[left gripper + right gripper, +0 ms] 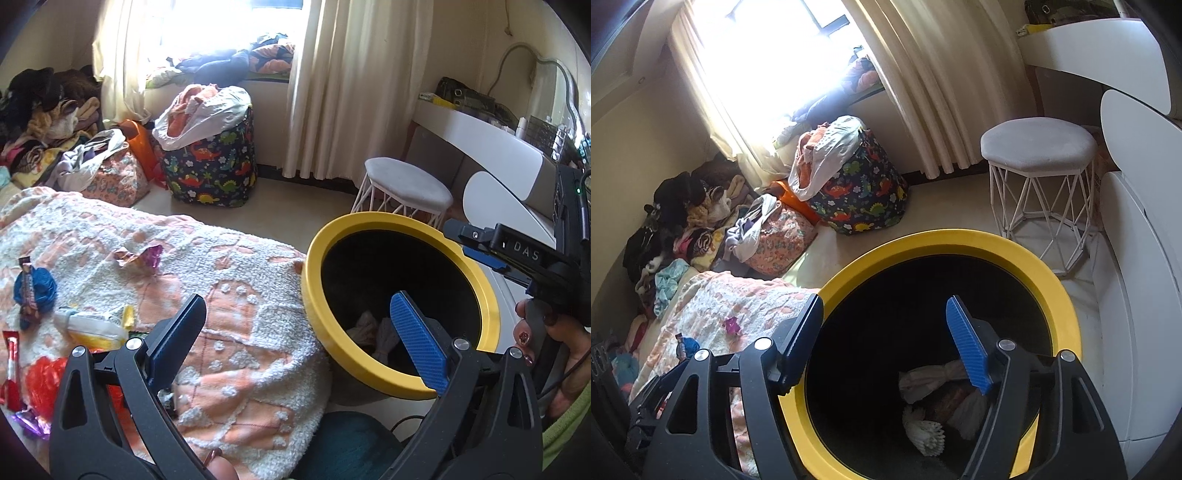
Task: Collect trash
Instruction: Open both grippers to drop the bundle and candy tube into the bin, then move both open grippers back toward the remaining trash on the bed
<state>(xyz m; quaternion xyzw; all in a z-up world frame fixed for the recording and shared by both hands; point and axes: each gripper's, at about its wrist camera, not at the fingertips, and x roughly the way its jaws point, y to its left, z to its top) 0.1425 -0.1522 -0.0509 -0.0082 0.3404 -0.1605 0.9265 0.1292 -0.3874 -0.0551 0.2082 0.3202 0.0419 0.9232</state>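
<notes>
Hovering both empty grippers, left gripper [295, 332] and right gripper [882, 336], jaws apart over the bin [314, 258], you're targeting light, crinkly wrappers [138, 256] — pinch a raised fold.

The bin [934, 243] hides its floor beneath crumpled trash [934, 380].

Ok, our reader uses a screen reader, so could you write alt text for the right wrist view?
An open, empty right hand-held gripper hangs over a round yellow-rimmed black bin holding crumpled pale wrappers. Left lies a fluffy peach-and-white blanket; behind stand a white wire-legged stool and dinosaur-print bag.
</notes>
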